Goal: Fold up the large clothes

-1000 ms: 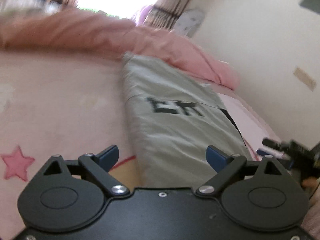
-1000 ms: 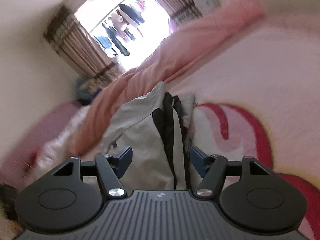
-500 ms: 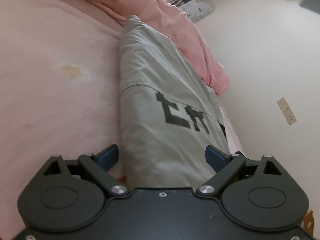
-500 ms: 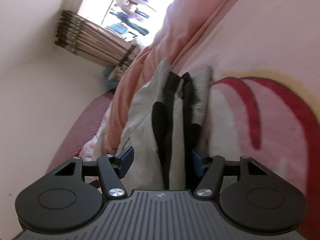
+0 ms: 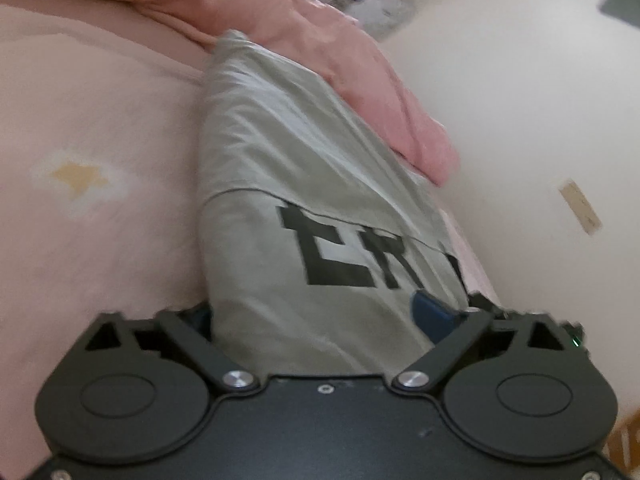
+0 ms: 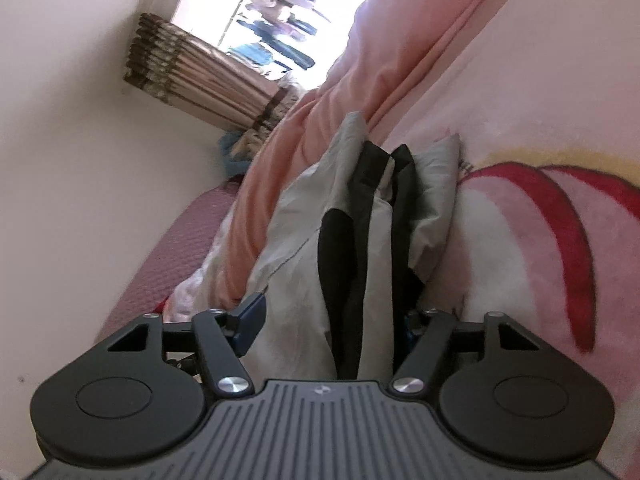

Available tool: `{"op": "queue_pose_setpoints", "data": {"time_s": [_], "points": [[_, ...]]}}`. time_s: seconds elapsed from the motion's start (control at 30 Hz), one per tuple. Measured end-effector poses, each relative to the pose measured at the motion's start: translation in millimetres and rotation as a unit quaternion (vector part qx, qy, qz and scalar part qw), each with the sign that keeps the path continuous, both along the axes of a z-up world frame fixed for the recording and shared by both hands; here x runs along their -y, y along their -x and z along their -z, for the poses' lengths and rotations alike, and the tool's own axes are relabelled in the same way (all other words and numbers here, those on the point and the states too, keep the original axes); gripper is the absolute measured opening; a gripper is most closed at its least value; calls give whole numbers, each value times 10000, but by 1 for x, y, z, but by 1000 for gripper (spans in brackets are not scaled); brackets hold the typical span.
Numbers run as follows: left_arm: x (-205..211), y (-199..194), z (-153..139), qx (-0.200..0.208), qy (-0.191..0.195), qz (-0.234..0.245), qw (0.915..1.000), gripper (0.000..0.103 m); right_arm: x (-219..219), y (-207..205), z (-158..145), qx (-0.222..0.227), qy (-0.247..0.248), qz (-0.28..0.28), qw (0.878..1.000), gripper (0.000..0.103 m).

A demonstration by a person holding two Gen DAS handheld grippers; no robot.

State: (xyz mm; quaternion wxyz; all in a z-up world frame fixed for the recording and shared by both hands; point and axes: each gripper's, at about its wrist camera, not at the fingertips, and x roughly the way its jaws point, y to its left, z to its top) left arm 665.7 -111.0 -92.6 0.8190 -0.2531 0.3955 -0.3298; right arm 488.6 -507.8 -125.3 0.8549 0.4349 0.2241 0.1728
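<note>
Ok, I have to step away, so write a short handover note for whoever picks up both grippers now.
Left gripper: jaws closing around the near end of the grey shirt, fabric between them, not yet pinched.
Right gripper: jaws wide around the shirt's other end with the black trim, no firm grip visible.
Shirt: lies on the pink bedspread as a long narrow strip, beside the pink duvet.
Done: sides folded in.
Left: grip both ends, probably fold across the length.

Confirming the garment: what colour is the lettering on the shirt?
Black lettering on the grey shirt; left wrist view shows it best.
</note>
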Motion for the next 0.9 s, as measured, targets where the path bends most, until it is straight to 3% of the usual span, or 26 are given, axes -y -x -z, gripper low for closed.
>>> {"op": "queue_pose_setpoints", "data": {"time_s": [0.03, 0.1, 0.17, 0.27, 0.43, 0.6, 0.8, 0.9], "points": [[4, 2, -1, 33, -140, -120, 9998, 72, 0, 1, -1, -17, -6, 34, 10000, 65], [8, 11, -7, 239, -393, -162, 9988, 62, 0, 2, -1, -99, -72, 155, 9998, 47], [11, 14, -11, 289, -396, -192, 9986, 45, -2, 6, -2, -124, -105, 290, 9994, 29], [12, 16, -24, 295, -438, -143, 9985, 31, -14, 11, -15, 33, -24, 396, 9992, 21], [-6, 36, -54, 565, -459, -149, 9972, 28, -51, 20, -55, 353, 269, 143, 9989, 20], [-59, 71, -78, 758, -455, -303, 9956, 28, -101, 30, -80, 551, 209, -164, 9981, 19], [-117, 125, -82, 847, -581, -473, 9936, 28, -154, 55, -78, 607, 218, -426, 9970, 20], [-134, 143, -62, 771, -609, -482, 9940, 28, -167, 62, -65, 470, 337, -465, 9972, 20]]}}
